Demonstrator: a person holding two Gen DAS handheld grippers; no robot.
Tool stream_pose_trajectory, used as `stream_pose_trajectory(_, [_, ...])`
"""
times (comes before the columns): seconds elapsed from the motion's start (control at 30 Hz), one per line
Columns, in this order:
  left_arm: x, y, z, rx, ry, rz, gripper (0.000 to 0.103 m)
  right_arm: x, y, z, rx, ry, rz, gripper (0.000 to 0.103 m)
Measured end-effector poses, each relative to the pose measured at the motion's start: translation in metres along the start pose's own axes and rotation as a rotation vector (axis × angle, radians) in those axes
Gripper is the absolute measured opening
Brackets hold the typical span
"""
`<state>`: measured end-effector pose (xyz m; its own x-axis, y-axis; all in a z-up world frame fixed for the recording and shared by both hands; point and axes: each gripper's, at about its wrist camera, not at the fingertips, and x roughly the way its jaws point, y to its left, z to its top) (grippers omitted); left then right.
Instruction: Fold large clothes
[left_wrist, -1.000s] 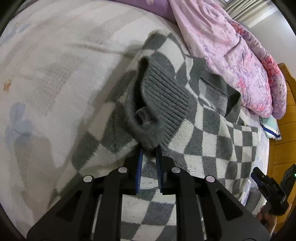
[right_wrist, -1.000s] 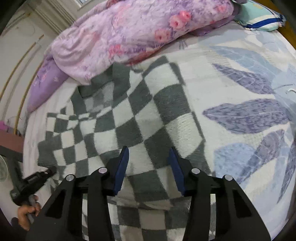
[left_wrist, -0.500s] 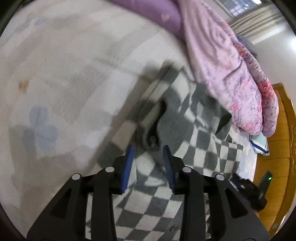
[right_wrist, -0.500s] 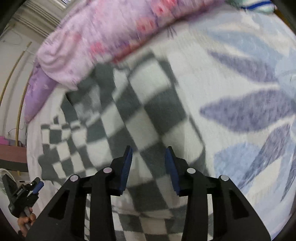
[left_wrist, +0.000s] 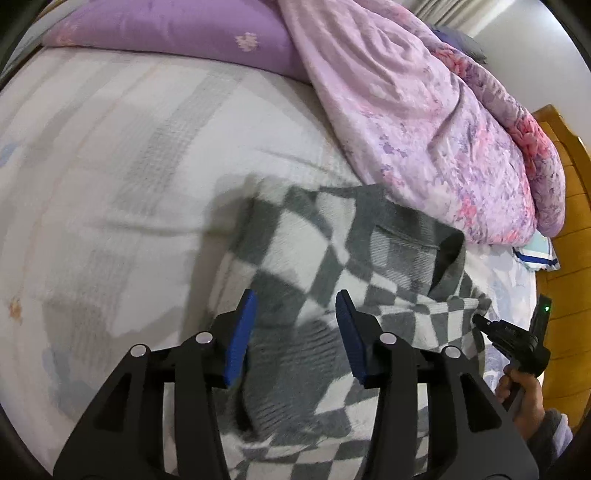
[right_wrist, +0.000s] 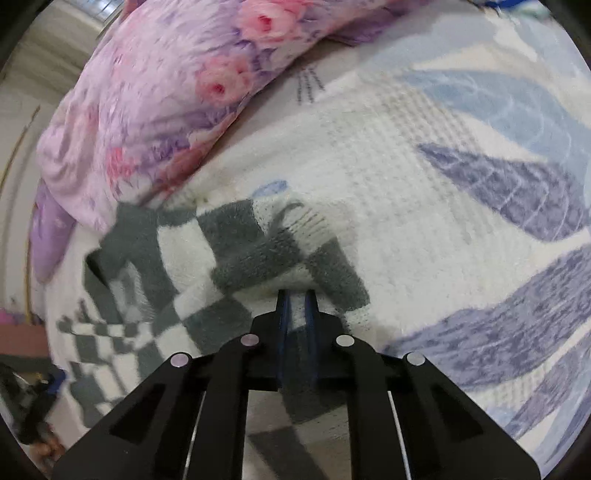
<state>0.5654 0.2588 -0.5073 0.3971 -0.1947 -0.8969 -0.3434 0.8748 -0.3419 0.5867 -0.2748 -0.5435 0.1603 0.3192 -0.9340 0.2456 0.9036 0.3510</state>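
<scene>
L gripper (left_wrist: 293, 325) let the ribbed cuff (left_wrist: 288, 373) go, jaws opening over the checked sweater (left_wrist: 314, 236); R gripper (right_wrist: 297, 308) was closing on its edge nearer the floral quilt (right_wrist: 166, 85) — next fold starting.

Both views are taken from wrist cameras, angled steeply down along the fingers (left_wrist: 347, 332), close above the bed (left_wrist: 110, 166). The checkered sweater (left_wrist: 303, 236) and pink quilt (right_wrist: 147, 92) are shared.
</scene>
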Motion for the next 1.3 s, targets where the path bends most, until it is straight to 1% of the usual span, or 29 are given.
stream_pose_trajectory(0.03, [0.001,-0.001,0.003,-0.002,-0.004,-0.008,0.046,-0.008,0.003,0.002,0.002,0.001,0.011,0.012])
stream_pose_trajectory(0.1, [0.002,-0.002,0.011,-0.017,-0.015,-0.033,0.046,-0.024,0.009,0.007,-0.022,-0.029,0.021,0.024])
stream_pose_trajectory(0.17, [0.002,0.001,0.021,-0.057,-0.030,-0.061,0.053,-0.039,0.015,0.015,-0.036,-0.079,0.004,0.069])
stream_pose_trajectory(0.2, [0.003,0.003,0.027,-0.072,-0.040,-0.046,0.062,-0.042,0.016,0.019,-0.040,-0.095,-0.012,0.070])
stream_pose_trajectory(0.23, [0.004,0.004,0.031,-0.074,-0.044,-0.027,0.067,-0.041,0.017,0.025,-0.046,-0.104,-0.034,0.070])
stream_pose_trajectory(0.27, [0.009,0.004,0.040,-0.072,-0.042,0.001,0.068,-0.037,0.018,0.034,-0.048,-0.103,-0.072,0.070])
stream_pose_trajectory(0.3, [0.015,0.004,0.047,-0.067,-0.028,0.010,0.068,-0.032,0.017,0.040,-0.043,-0.095,-0.104,0.070])
stream_pose_trajectory(0.33, [0.024,0.004,0.055,-0.067,-0.011,0.015,0.069,-0.023,0.016,0.046,-0.034,-0.074,-0.115,0.070])
stream_pose_trajectory(0.37, [0.031,0.004,0.061,-0.067,0.000,0.029,0.069,-0.015,0.016,0.050,-0.025,-0.050,-0.112,0.070])
stream_pose_trajectory(0.43, [0.048,0.007,0.073,-0.066,0.034,0.053,0.072,0.006,0.016,0.057,-0.015,0.031,-0.087,0.070])
stream_pose_trajectory(0.47, [0.061,0.009,0.080,-0.073,0.067,0.092,0.072,0.015,0.017,0.058,-0.017,0.061,-0.092,0.070])
stream_pose_trajectory(0.53, [0.084,0.016,0.085,-0.084,0.141,0.164,0.072,0.027,0.015,0.060,-0.018,0.087,-0.124,0.070])
stream_pose_trajectory(0.6, [0.094,0.019,0.086,-0.077,0.160,0.207,0.072,0.036,0.009,0.059,0.004,0.114,-0.125,0.070])
stream_pose_trajectory(0.63, [0.098,0.018,0.085,-0.057,0.169,0.222,0.067,0.036,0.007,0.058,0.006,0.106,-0.120,0.066])
stream_pose_trajectory(0.67, [0.101,0.017,0.084,-0.028,0.169,0.236,0.056,0.034,0.006,0.057,-0.005,0.088,-0.120,0.051])
stream_pose_trajectory(0.7, [0.102,0.018,0.082,-0.021,0.171,0.201,0.025,0.032,0.005,0.056,-0.015,0.079,-0.108,0.038])
stream_pose_trajectory(0.73, [0.101,0.017,0.081,-0.022,0.168,0.187,0.023,0.030,0.004,0.054,-0.022,0.083,-0.061,0.024])
stream_pose_trajectory(0.83, [0.085,0.006,0.074,0.039,0.105,0.198,0.020,0.018,0.008,0.048,-0.081,0.057,-0.063,0.021])
stream_pose_trajectory(0.87, [0.079,0.005,0.072,0.045,0.091,0.194,0.020,0.012,0.009,0.046,-0.093,0.043,-0.054,0.021])
stream_pose_trajectory(0.97, [0.058,0.002,0.067,0.028,0.051,0.160,0.020,-0.007,0.009,0.040,-0.104,-0.001,-0.027,0.020])
stream_pose_trajectory(1.07, [0.032,-0.004,0.060,0.040,0.012,0.137,0.019,-0.031,0.013,0.031,-0.127,-0.047,-0.001,0.019])
stream_pose_trajectory(1.13, [0.013,-0.012,0.054,0.053,-0.017,0.137,0.019,-0.047,0.015,0.023,-0.134,-0.071,0.014,0.019])
stream_pose_trajectory(1.3, [-0.039,-0.018,0.030,0.048,-0.064,0.111,0.019,-0.096,0.026,-0.008,-0.169,-0.147,0.051,0.019])
